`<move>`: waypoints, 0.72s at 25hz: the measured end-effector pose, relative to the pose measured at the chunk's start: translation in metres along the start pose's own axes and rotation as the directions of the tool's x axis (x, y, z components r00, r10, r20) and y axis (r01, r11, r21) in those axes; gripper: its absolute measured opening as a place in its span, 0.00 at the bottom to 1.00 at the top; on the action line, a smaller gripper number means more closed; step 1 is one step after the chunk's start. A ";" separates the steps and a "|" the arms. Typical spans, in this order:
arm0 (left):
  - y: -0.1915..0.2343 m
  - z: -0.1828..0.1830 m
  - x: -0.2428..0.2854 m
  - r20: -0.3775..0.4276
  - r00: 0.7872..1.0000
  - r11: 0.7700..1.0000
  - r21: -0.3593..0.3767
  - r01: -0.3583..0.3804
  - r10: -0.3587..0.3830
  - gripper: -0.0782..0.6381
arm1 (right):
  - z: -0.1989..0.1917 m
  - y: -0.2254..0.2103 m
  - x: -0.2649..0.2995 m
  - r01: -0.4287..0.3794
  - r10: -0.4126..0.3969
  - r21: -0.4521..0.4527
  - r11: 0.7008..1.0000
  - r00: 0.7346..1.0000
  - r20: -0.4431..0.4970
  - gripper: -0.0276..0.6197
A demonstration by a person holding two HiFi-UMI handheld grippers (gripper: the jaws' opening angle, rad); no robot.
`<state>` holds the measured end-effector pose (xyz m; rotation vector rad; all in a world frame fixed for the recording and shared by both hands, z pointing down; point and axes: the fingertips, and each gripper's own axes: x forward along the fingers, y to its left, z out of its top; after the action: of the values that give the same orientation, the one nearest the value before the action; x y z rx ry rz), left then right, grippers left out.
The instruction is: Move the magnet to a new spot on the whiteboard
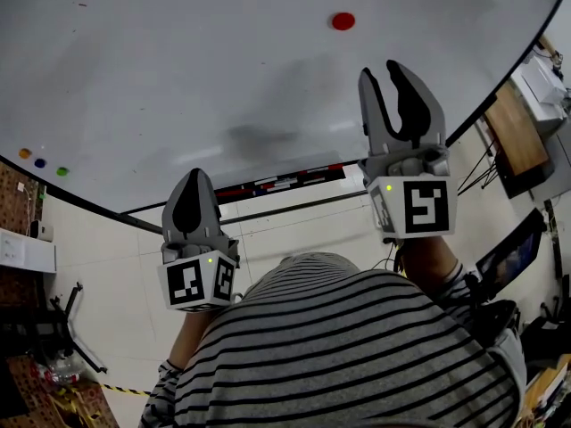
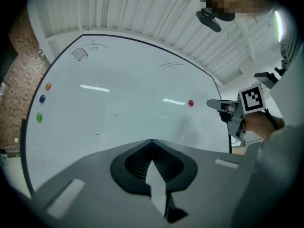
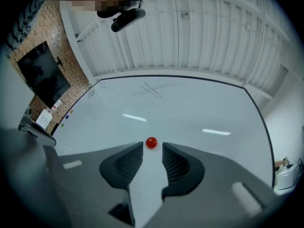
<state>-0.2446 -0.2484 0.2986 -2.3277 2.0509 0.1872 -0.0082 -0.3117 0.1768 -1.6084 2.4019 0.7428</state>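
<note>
A small round red magnet [image 1: 343, 20] sticks to the whiteboard [image 1: 178, 61] at its upper right. My right gripper [image 1: 385, 69] is raised toward it with its jaws open. In the right gripper view the magnet [image 3: 151, 143] sits just beyond the gap of the right gripper [image 3: 152, 149], apart from both pads. My left gripper [image 1: 194, 175] is held lower, near the board's bottom edge, shut and empty. The left gripper view shows its shut tip [image 2: 152, 141], the magnet [image 2: 191, 103] far right and the right gripper [image 2: 212, 103] pointing at the magnet.
Three coloured magnets [image 1: 40, 162] sit at the board's left edge. A tray with markers [image 1: 277, 184] runs under the board. A wooden desk [image 1: 517, 132] and a dark screen [image 1: 513, 252] stand at the right. My striped shirt [image 1: 357, 346] fills the foreground.
</note>
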 end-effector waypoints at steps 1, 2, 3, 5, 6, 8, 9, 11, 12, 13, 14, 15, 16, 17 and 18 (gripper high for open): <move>-0.012 0.005 -0.008 0.004 1.000 1.000 0.003 0.007 -0.007 0.13 | 0.006 -0.003 -0.015 -0.003 0.003 -0.001 1.000 1.000 -0.005 0.22; -0.025 0.010 -0.018 0.010 1.000 1.000 0.004 0.015 -0.015 0.13 | 0.014 -0.008 -0.031 -0.006 0.006 0.000 1.000 1.000 -0.009 0.22; -0.038 0.015 -0.028 0.014 1.000 1.000 0.005 0.023 -0.023 0.13 | 0.021 -0.012 -0.048 -0.008 0.008 0.003 1.000 1.000 -0.013 0.22; -0.064 0.021 -0.047 0.020 0.999 0.999 0.005 0.034 -0.034 0.13 | 0.030 -0.019 -0.077 -0.015 0.016 0.020 1.000 1.000 -0.024 0.22; -0.077 0.022 -0.056 0.022 0.999 0.999 0.005 0.036 -0.036 0.13 | 0.032 -0.022 -0.091 -0.020 0.021 0.031 0.999 0.999 -0.028 0.22; -0.100 0.021 -0.074 0.022 0.999 0.999 0.008 0.034 -0.034 0.13 | 0.035 -0.029 -0.118 -0.032 0.033 0.047 0.998 0.999 -0.036 0.21; -0.111 0.021 -0.084 0.019 0.999 1.000 0.010 0.030 -0.030 0.13 | 0.036 -0.032 -0.131 -0.038 0.040 0.055 0.998 0.998 -0.041 0.21; -0.131 0.017 -0.103 0.005 1.000 1.000 0.012 0.019 -0.019 0.13 | 0.036 -0.040 -0.157 -0.049 0.053 0.069 0.996 0.997 -0.056 0.21; -0.140 0.015 -0.113 -0.003 1.000 1.000 0.012 0.014 -0.014 0.13 | 0.034 -0.043 -0.169 -0.055 0.059 0.071 0.996 0.996 -0.064 0.20; -0.148 0.015 -0.123 -0.011 1.000 1.000 0.014 0.008 -0.008 0.13 | 0.034 -0.046 -0.180 -0.061 0.067 0.076 0.995 0.995 -0.069 0.19; -0.156 0.016 -0.135 -0.015 1.000 1.000 0.017 0.002 -0.002 0.13 | 0.038 -0.046 -0.191 -0.068 0.074 0.089 0.994 0.995 -0.069 0.15; -0.162 0.018 -0.148 -0.016 1.000 1.000 0.023 -0.004 0.005 0.13 | 0.045 -0.046 -0.201 -0.075 0.082 0.105 0.992 0.995 -0.062 0.10; -0.168 0.022 -0.160 -0.015 1.000 1.000 0.029 -0.010 0.011 0.13 | 0.053 -0.045 -0.210 -0.081 0.088 0.122 0.989 0.995 -0.053 0.04; -0.174 0.026 -0.172 -0.014 1.000 0.999 0.035 -0.015 0.015 0.13 | 0.060 -0.045 -0.219 -0.086 0.093 0.137 0.987 0.995 -0.045 0.04; -0.178 0.028 -0.180 -0.014 1.000 0.999 0.040 -0.017 0.018 0.13 | 0.065 -0.045 -0.226 -0.091 0.098 0.150 0.984 0.994 -0.042 0.04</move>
<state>-0.0919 -0.0447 0.2811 -2.2957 2.0629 0.1294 0.1160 -0.1076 0.1950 -1.4809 2.5172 0.5302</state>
